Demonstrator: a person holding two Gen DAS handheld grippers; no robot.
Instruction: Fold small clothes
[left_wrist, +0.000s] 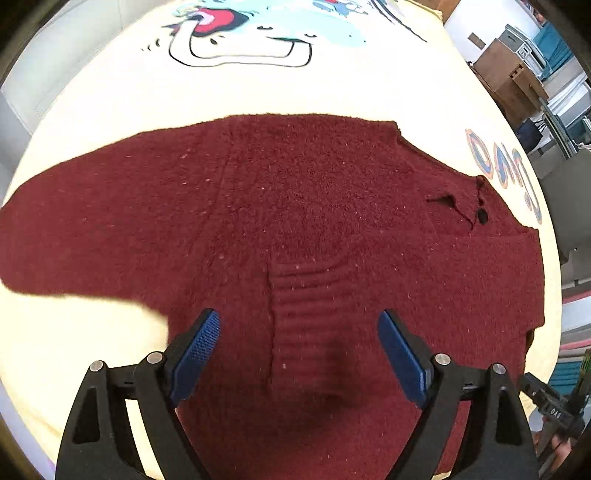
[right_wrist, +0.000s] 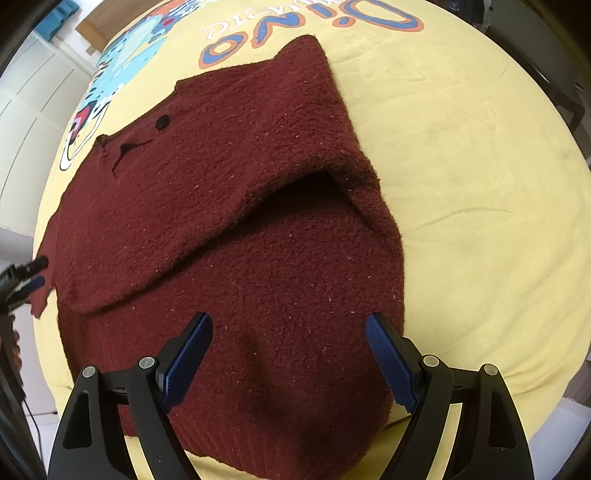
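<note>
A dark red knit sweater (left_wrist: 295, 206) lies on a pale yellow printed blanket (left_wrist: 258, 92). In the left wrist view one sleeve stretches out to the left and a ribbed cuff lies folded over the body. My left gripper (left_wrist: 299, 325) is open just above that cuff, holding nothing. In the right wrist view the sweater (right_wrist: 229, 184) has a sleeve folded across the body, with a loose gap under the fold. My right gripper (right_wrist: 288, 325) is open over the sweater's lower part, empty. The left gripper (right_wrist: 33, 275) shows at that view's left edge by the sweater's edge.
The blanket (right_wrist: 480, 184) has a cartoon dinosaur print and "Dino" lettering (right_wrist: 314, 33). Brown cabinets and shelving (left_wrist: 517, 74) stand beyond the far right edge in the left wrist view. White cupboards (right_wrist: 29, 110) stand at the left in the right wrist view.
</note>
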